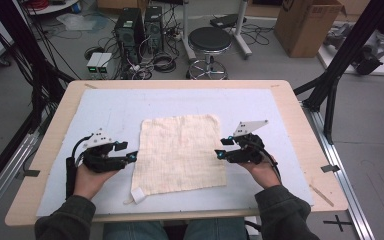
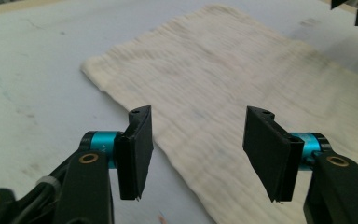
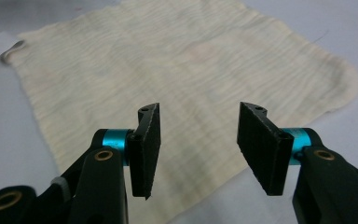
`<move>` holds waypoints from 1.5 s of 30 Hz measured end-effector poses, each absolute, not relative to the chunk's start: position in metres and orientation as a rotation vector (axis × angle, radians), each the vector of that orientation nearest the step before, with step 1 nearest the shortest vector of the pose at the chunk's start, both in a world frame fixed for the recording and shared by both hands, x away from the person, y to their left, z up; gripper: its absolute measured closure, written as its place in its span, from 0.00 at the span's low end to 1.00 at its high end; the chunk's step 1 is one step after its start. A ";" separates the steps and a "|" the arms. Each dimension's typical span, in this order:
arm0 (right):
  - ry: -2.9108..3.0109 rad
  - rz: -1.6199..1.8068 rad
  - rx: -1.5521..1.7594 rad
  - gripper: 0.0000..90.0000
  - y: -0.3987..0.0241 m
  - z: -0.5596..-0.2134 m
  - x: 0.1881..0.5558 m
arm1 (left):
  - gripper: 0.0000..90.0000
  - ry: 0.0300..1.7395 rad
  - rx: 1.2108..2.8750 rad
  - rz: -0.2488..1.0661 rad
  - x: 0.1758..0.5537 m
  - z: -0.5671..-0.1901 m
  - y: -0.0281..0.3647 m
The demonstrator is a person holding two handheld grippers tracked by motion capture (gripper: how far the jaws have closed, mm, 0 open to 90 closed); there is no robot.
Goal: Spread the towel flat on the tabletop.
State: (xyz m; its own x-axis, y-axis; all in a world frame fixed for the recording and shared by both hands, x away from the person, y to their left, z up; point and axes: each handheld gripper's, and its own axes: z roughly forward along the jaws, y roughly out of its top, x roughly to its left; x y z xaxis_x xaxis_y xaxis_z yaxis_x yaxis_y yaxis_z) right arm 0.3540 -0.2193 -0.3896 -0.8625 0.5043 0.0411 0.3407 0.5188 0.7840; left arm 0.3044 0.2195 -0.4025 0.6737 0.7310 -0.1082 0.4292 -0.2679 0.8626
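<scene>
A: While the cream crinkled gauze cloth (image 1: 180, 154) lies spread flat at the centre of the frame, where do the tools sit?

B: One at each side edge. The left gripper (image 1: 132, 157) points at its left edge, the right gripper (image 1: 219, 154) at its right edge, about equally near. Both stand released, jaws apart, with nothing between the pads.

A: Which way does the cloth run?

B: Roughly square, slightly longer top to bottom; a small white tag (image 1: 138, 195) sticks out at its lower left corner.

A: And underneath?

B: A smooth pale blue mat (image 1: 105, 107) over the light wooden table (image 1: 300, 107). I'd judge each side edge the likely next pinch.
</scene>
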 end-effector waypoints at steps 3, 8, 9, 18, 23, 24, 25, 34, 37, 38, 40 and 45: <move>2.609 1.262 0.675 0.55 -0.219 -0.399 0.345 | 0.46 0.877 1.901 0.368 0.290 -0.408 0.221; 2.673 1.248 0.633 0.55 -0.220 -0.415 0.332 | 0.44 0.828 1.957 0.346 0.274 -0.420 0.221; 2.684 1.251 0.638 0.55 -0.221 -0.418 0.331 | 0.44 0.818 1.961 0.339 0.272 -0.422 0.220; 2.785 1.192 0.592 0.61 -0.217 -0.431 0.318 | 0.48 0.697 2.048 0.228 0.263 -0.430 0.208; 2.843 1.138 0.537 0.66 -0.211 -0.436 0.316 | 0.59 0.651 2.128 0.159 0.264 -0.437 0.199; 2.838 1.139 0.536 0.66 -0.211 -0.436 0.315 | 0.60 0.648 2.144 0.147 0.265 -0.438 0.198; 2.836 1.133 0.533 0.67 -0.210 -0.436 0.315 | 0.63 0.641 2.157 0.129 0.265 -0.440 0.197; 2.823 1.099 0.520 0.87 -0.208 -0.435 0.313 | 0.75 0.668 2.154 0.141 0.267 -0.444 0.198; 2.837 1.110 0.520 0.94 -0.207 -0.435 0.312 | 0.82 0.670 2.162 0.180 0.266 -0.444 0.198; 2.844 1.114 0.531 0.95 -0.207 -0.435 0.313 | 0.85 0.681 2.156 0.176 0.266 -0.444 0.198; 2.849 1.123 0.537 0.97 -0.208 -0.435 0.313 | 0.88 0.691 2.150 0.169 0.268 -0.445 0.200; 2.857 1.140 0.545 0.98 -0.208 -0.435 0.313 | 0.96 0.707 2.147 0.174 0.269 -0.444 0.201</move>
State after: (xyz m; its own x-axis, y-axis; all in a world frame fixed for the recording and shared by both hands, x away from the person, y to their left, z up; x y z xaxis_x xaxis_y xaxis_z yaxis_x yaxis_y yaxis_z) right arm 0.3129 -0.2081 -0.4347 -0.9389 0.3256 0.1115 0.3129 0.6728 0.6704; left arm 0.2687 0.2009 -0.4442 0.8305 0.5438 -0.1205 0.4263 -0.4814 0.7658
